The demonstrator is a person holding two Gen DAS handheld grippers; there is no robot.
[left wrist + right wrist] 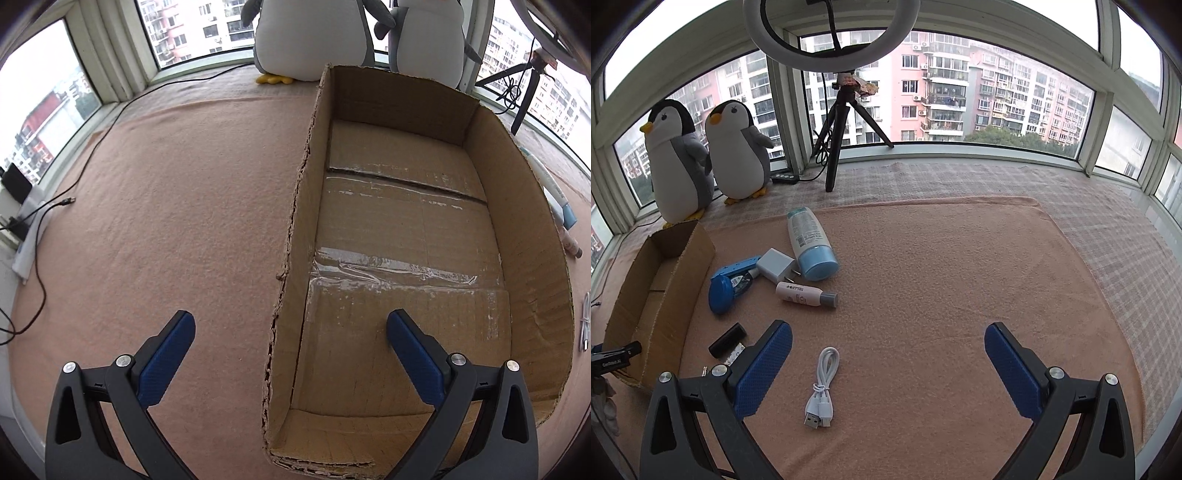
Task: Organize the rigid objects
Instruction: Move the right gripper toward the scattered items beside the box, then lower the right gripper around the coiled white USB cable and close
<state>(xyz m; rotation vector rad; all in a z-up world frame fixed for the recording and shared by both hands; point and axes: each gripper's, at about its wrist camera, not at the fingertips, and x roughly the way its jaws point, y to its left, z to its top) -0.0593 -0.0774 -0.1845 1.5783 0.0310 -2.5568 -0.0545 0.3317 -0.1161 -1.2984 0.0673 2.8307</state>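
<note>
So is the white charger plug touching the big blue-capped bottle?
Touching, as far as shows. In the right wrist view the white charger plug lies against the side of the blue-capped bottle, its prongs reaching the cap end with no towel visible between.

Pink towel (942, 277), brown cardboard box (524, 229), white cable (823, 384) — blue-capped bottle (810, 243), plaid cloth (1108, 206) beyond.
</note>
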